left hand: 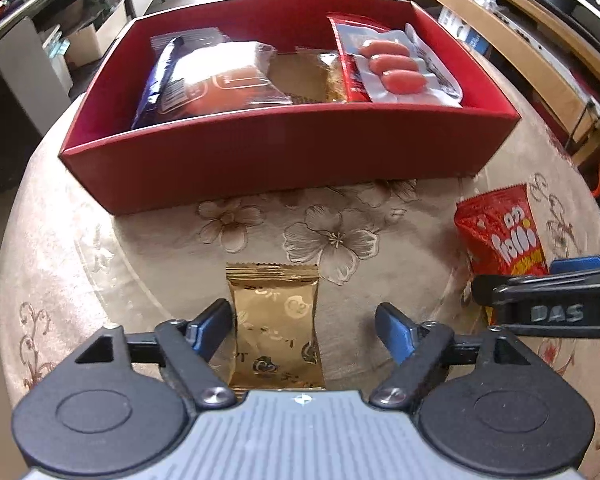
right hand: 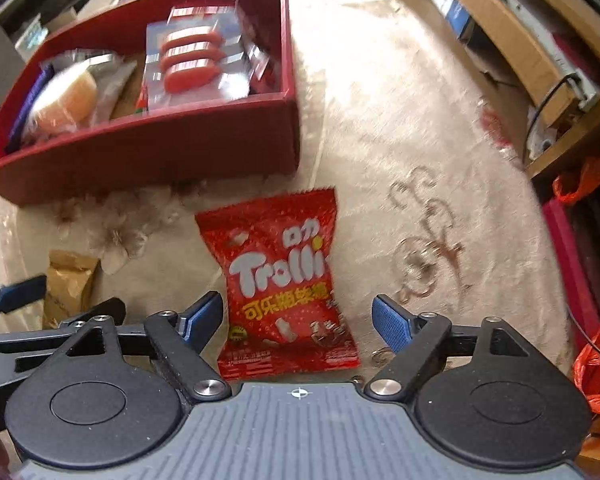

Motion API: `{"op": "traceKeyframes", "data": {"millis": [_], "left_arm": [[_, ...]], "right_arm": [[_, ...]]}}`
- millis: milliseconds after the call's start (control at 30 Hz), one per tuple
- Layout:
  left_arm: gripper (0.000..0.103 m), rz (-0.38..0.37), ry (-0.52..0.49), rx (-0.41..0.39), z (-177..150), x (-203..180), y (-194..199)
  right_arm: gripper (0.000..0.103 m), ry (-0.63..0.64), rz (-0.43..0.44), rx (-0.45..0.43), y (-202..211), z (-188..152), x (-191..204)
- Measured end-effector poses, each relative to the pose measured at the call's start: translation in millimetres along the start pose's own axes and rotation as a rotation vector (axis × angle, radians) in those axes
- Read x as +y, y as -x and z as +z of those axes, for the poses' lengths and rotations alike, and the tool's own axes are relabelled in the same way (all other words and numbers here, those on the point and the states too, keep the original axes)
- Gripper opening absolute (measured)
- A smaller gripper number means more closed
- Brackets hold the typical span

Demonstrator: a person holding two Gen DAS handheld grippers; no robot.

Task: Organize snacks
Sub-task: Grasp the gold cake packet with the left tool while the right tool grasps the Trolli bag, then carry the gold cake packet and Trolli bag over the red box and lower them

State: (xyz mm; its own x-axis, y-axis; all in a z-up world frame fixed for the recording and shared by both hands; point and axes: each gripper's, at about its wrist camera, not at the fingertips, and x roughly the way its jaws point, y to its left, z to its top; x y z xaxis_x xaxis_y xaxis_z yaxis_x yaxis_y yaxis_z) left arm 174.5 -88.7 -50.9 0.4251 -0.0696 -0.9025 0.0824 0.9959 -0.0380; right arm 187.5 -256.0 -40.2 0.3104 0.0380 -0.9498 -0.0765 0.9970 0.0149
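A gold foil snack packet [left hand: 274, 324] lies on the tablecloth between the fingers of my left gripper [left hand: 302, 312], which is open; the left pad sits close to the packet's edge and the right pad stands well clear. My right gripper [right hand: 297, 302] is open around a red Trolli gummy bag [right hand: 280, 272] lying flat. Behind both stands a red box [left hand: 284, 152] holding a sausage pack [left hand: 396, 68], a dark blue and orange packet [left hand: 204, 80] and a tan snack [left hand: 300, 80]. The Trolli bag [left hand: 500, 236] also shows at the right of the left wrist view.
Everything rests on a round table under a beige floral cloth [left hand: 332, 236]. Wooden shelving [left hand: 520, 40] runs along the right. Orange plastic bags [right hand: 592, 372] hang past the table's right edge. The two grippers stand side by side, close together.
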Motion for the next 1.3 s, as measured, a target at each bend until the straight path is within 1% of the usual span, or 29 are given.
{"op": "traceKeyframes", "data": {"millis": [67,100,133,167,200,233,267,300,333,533,667,767,1033,1167,1300], "left_arm": [[0.077,0.009,-0.021,-0.003,-1.3,-3.5,-1.4],[0.076,0.014,-0.028,-0.005,-1.6,-4.1,-1.6],[0.072,0.023,-0.037,-0.008,-2.4,-5.3,-1.4],[0.067,0.035,-0.042,-0.013,-2.9,-4.9,-0.4],[0.064,0.035,-0.037,-0.013,-2.8,-3.3,0.8],[0.055,0.032,-0.029,-0.012,-2.6,-1.2,2.5],[0.044,0.03,-0.023,-0.009,-2.3,1.6,4.7],[0.039,0.027,-0.019,-0.006,-2.2,4.5,6.6],[0.037,0.021,-0.015,0.0,-2.0,7.3,7.5],[0.036,0.009,0.008,0.008,-7.2,17.3,13.7],[0.036,-0.006,0.009,-0.017,-7.4,17.2,25.9],[0.036,-0.009,0.002,-0.041,-5.9,16.3,35.4],[0.036,-0.022,0.026,-0.064,-1.4,25.8,48.4],[0.036,-0.018,0.027,-0.097,1.6,29.3,58.9],[0.036,-0.03,0.038,-0.121,5.8,32.0,68.0]], "right_arm": [[0.08,0.041,-0.038,-0.01,-2.9,-2.6,7.5],[0.074,0.052,-0.033,-0.012,-1.4,-2.9,9.9],[0.069,0.055,-0.033,-0.014,0.9,-3.0,11.8],[0.067,0.063,-0.043,-0.016,2.8,-3.6,13.9],[0.065,0.07,-0.05,-0.017,3.8,-4.8,15.9],[0.064,0.076,-0.057,-0.017,5.1,-6.1,17.9],[0.063,0.079,-0.059,-0.02,7.4,-7.0,20.6],[0.062,0.078,-0.056,-0.024,10.1,-8.0,22.2],[0.062,0.077,-0.05,-0.028,13.9,-9.0,22.8],[0.061,0.065,-0.045,-0.054,27.1,-19.9,27.6],[0.061,0.057,-0.028,-0.072,34.3,-16.6,26.7],[0.061,0.058,-0.027,-0.09,41.3,-16.5,31.2],[0.061,0.069,-0.039,-0.133,56.8,-16.8,43.6],[0.061,0.069,-0.038,-0.158,64.3,-17.1,46.1],[0.061,0.066,-0.031,-0.184,71.6,-15.3,49.1]]}}
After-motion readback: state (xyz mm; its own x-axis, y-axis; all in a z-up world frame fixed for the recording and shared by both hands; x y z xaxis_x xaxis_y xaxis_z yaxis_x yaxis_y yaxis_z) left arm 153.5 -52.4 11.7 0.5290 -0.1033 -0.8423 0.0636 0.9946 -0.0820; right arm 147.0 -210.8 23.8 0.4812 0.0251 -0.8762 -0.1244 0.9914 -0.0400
